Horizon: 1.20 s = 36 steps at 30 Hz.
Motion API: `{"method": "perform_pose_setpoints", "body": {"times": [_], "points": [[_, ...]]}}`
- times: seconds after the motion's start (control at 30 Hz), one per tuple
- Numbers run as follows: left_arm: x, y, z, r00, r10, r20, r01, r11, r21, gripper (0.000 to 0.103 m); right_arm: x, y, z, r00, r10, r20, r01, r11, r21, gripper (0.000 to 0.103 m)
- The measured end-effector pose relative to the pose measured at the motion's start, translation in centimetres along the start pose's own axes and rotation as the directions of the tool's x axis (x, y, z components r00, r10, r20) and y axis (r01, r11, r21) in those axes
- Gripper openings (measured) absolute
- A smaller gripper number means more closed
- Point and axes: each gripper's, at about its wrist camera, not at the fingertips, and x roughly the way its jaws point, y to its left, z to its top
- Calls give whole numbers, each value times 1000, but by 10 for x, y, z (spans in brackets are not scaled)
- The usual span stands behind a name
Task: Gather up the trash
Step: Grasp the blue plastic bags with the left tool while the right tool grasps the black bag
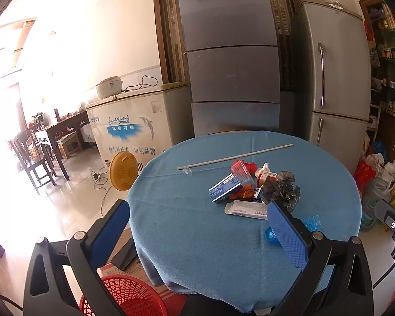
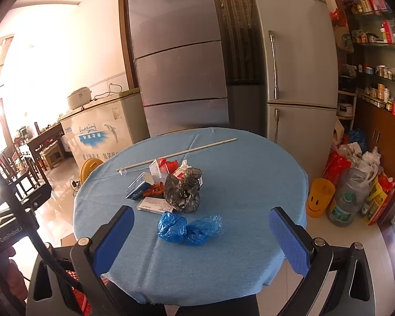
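A pile of trash lies on a round table with a blue cloth [image 1: 197,237] [image 2: 250,184]. It holds a crumpled black plastic bag [image 1: 280,188] [image 2: 183,191], a blue-white carton [image 1: 223,188] [image 2: 138,185], a flat white box [image 1: 246,209] [image 2: 154,205], red wrappers [image 1: 243,169] [image 2: 167,164] and a crumpled blue plastic bag [image 2: 189,227] [image 1: 312,222]. A long thin stick [image 1: 234,156] [image 2: 176,154] lies behind the pile. My left gripper [image 1: 197,233] is open and empty over the table's near edge. My right gripper [image 2: 201,237] is open and empty, with the blue bag between its fingers' line of sight.
A red mesh basket [image 1: 126,297] stands on the floor at the table's near left, next to a cardboard box [image 1: 134,271]. Two fridges [image 1: 231,52] [image 2: 300,65] and a chest freezer [image 1: 134,126] stand behind. Bags and a water jug [image 2: 347,200] crowd the right floor.
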Motion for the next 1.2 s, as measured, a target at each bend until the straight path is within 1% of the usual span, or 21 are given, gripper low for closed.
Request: {"method": "perform_pose_setpoints", "body": {"times": [0.3,0.47,0.6,0.67,0.77,0.87,0.93,0.97,1.0,1.07,1.13,1.17,1.2], "points": [[4,1,-3,1000,4,-11,-4,1000,8,103,2,-2,2,1000,-1,-3,1,1000,6,103],[9,0,-4,1000,4,-22,-4,1000,25,103,5,-4,3,1000,-16,-2,16,1000,3,103],[15,-1,-1,1000,9,-22,-8,999,38,103,14,-8,12,1000,-23,-3,23,1000,16,103],[25,-2,0,999,-12,-37,13,999,31,103,20,-10,20,1000,-28,0,28,999,20,103],[42,-5,1,995,-75,-71,76,997,18,103,29,-15,28,1000,-28,-9,28,999,27,103],[74,-17,-2,976,-165,-140,167,986,3,103,40,-28,36,999,-30,-23,31,998,55,103],[98,-25,-6,954,-225,-200,226,974,-16,103,48,-38,39,998,-46,-32,49,996,73,103],[106,-30,-9,944,-243,-224,244,970,-25,103,53,-44,40,998,-46,-41,49,995,85,103],[120,-36,-12,922,-282,-266,280,959,-47,103,58,-49,40,998,-42,-51,46,994,97,103],[137,-46,-18,892,-327,-312,320,944,-76,103,71,-60,40,996,-28,-79,38,991,132,103],[157,-59,-24,856,-373,-357,358,927,-110,103,85,-70,40,995,-16,-102,33,986,161,103],[164,-65,-27,842,-392,-371,374,919,-122,103,91,-74,39,994,-10,-111,29,985,172,103],[175,-75,-29,820,-416,-392,396,908,-137,103,97,-78,38,993,-4,-121,26,983,182,103]]}}
